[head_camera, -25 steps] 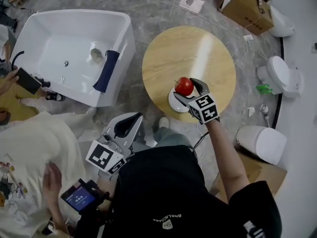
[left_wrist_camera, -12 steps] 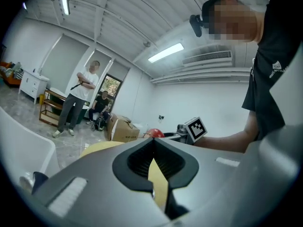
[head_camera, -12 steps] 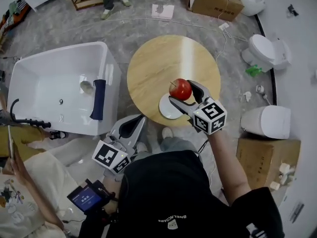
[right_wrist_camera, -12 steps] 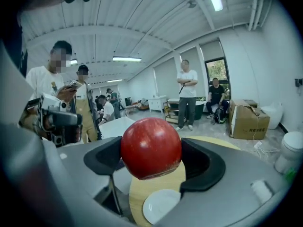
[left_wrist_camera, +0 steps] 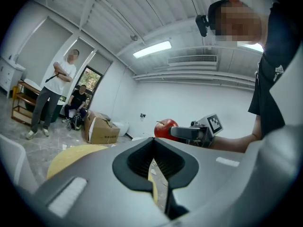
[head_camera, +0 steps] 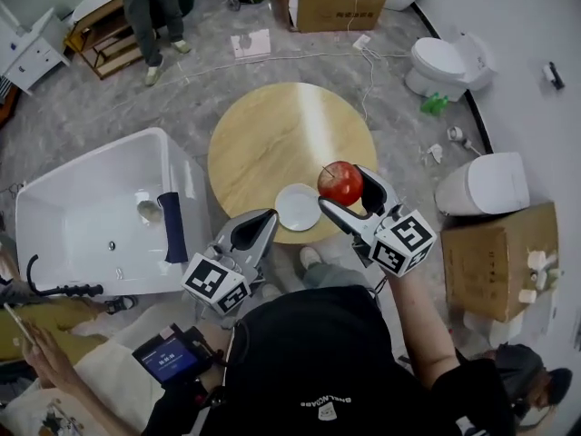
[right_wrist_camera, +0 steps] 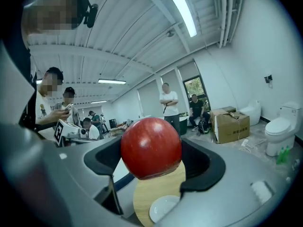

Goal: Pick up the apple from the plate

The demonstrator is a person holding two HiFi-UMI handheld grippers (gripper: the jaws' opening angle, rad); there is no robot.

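Holding the fruit: the right gripper (head_camera: 343,187) is pinching a shiny, round red apple (head_camera: 340,182) between its two grey jaws.
Apple's place: it is hanging in the air, clear of the small round white plate (head_camera: 298,207), over the near edge of the round pale wooden worktop (head_camera: 272,134).
Plate: it is lying on the worktop by that near edge, just left of the apple.
Left gripper (head_camera: 252,234): its jaws are pressing together, showing only a thin slit, and its tip is pointing at the worktop's edge beside the plate.

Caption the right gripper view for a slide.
Right claw grips a red apple, held clear of the white plate on the wooden table.
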